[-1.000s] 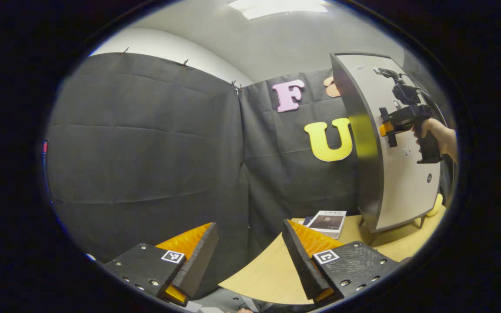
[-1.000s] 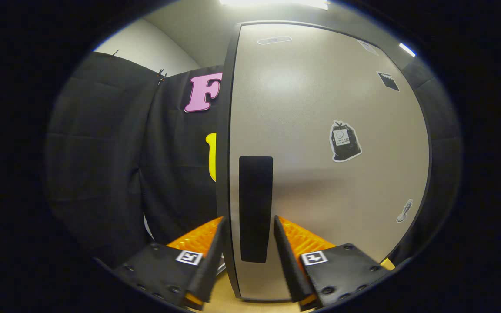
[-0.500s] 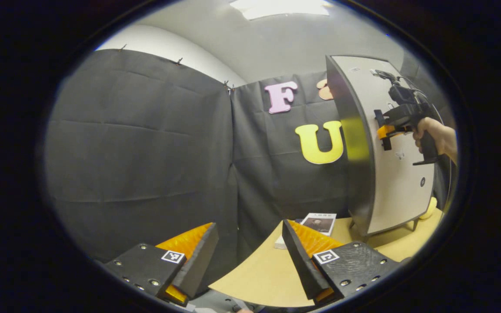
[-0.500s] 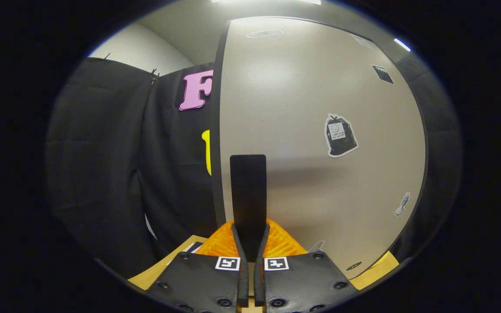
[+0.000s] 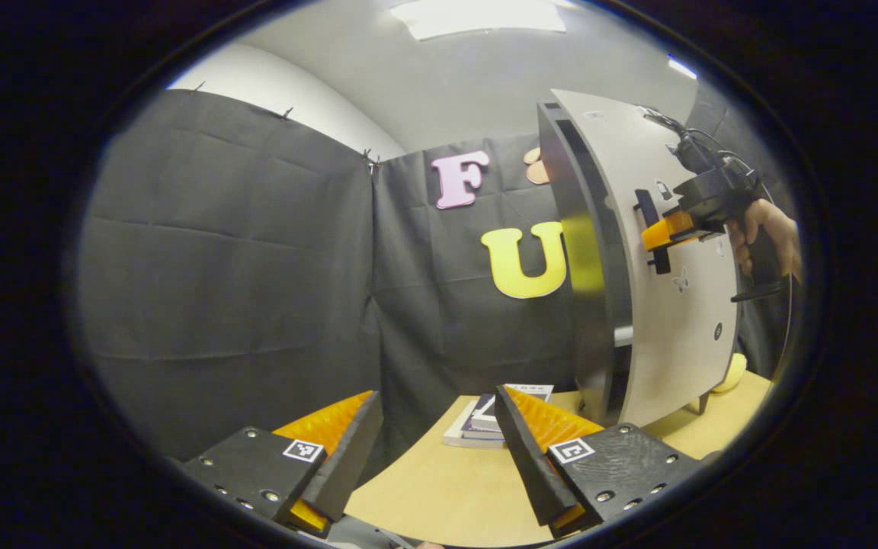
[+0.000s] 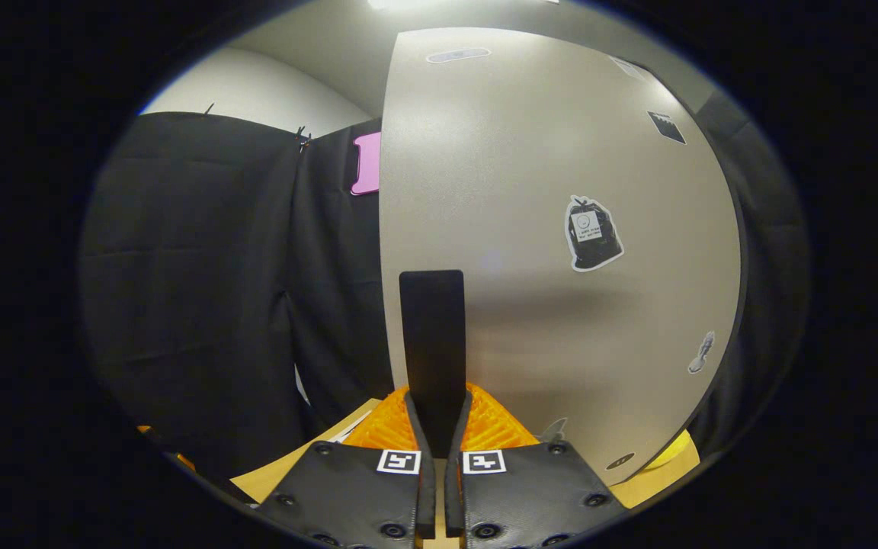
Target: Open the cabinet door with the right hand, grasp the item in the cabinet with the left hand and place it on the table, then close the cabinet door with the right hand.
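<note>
I had the right claw [image 6: 437, 427] clamped on the flat black handle [image 6: 431, 343] of the grey cabinet door [image 6: 553, 229], mid-opening. The left claw [image 5: 439, 450] waited wide over the tan wooden bench [image 5: 454, 496], left of the door. The item inside stayed hidden; next I'd reach in.

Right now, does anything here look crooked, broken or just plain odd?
Nothing looks damaged or spilled. The cabinet door stands ajar because the right gripper is clamped on its black handle. Books lie stacked a little unevenly on the table, and the door carries stickers. The left gripper is open.
</note>
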The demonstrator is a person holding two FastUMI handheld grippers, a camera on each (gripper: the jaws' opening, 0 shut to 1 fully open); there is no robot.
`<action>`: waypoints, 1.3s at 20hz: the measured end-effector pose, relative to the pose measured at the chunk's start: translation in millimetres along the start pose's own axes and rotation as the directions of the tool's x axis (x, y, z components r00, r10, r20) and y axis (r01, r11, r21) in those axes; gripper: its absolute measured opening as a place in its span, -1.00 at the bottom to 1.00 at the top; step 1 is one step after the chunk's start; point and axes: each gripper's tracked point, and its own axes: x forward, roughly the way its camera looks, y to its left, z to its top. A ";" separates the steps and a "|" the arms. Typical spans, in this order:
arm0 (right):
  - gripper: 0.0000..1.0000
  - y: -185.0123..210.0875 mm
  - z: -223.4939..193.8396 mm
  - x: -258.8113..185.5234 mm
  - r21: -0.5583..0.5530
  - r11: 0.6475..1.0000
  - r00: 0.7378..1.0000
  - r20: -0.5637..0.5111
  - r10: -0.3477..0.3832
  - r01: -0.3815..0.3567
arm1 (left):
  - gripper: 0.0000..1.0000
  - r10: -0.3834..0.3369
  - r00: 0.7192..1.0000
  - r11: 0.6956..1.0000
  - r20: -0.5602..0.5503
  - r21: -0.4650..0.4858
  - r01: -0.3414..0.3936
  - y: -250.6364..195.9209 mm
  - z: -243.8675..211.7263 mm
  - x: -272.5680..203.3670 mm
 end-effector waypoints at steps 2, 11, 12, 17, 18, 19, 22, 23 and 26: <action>-0.88 1.1 1.2 -10.4 -0.002 0.999 0.999 -0.009 0.034 -0.034 | 0.79 -0.017 1.000 1.000 0.001 0.002 0.017 -13.1 2.4 0.5; -0.92 0.3 2.9 -53.2 -0.008 0.981 0.980 -0.046 0.194 -0.194 | 0.79 -0.077 0.997 0.997 0.032 0.018 0.077 -68.0 23.0 6.2; -0.88 -1.0 2.0 -51.8 -0.007 0.978 0.977 -0.049 0.207 -0.208 | 0.79 -0.084 0.996 0.996 0.035 0.020 0.083 -73.9 24.9 6.1; -0.94 -3.9 0.4 -51.7 -0.001 0.964 0.963 -0.055 0.265 -0.266 | 0.79 -0.114 0.992 0.993 0.046 0.024 0.113 -103.2 31.3 10.5; -0.88 -4.2 -0.2 -52.6 0.000 0.961 0.960 -0.054 0.276 -0.277 | 0.79 -0.119 0.992 0.993 0.046 0.023 0.118 -108.5 33.2 10.6; -0.88 -5.0 -1.2 -53.1 0.001 0.958 0.956 -0.056 0.286 -0.287 | 0.79 -0.124 0.991 0.992 0.046 0.023 0.123 -112.8 32.8 11.0; -0.88 -8.7 -2.2 -55.2 -0.008 0.949 0.948 -0.062 0.314 -0.315 | 0.79 -0.138 0.989 0.990 0.045 0.026 0.136 -129.3 35.4 13.2; -0.88 -10.5 -2.4 -56.2 -0.008 0.946 0.944 -0.063 0.323 -0.324 | 0.79 -0.143 0.989 0.990 0.047 0.027 0.142 -135.5 36.7 13.0; -0.88 -15.3 -4.6 -57.7 0.000 0.937 0.935 -0.069 0.348 -0.348 | 0.79 -0.161 0.986 0.987 0.048 0.025 0.160 -153.7 39.7 14.5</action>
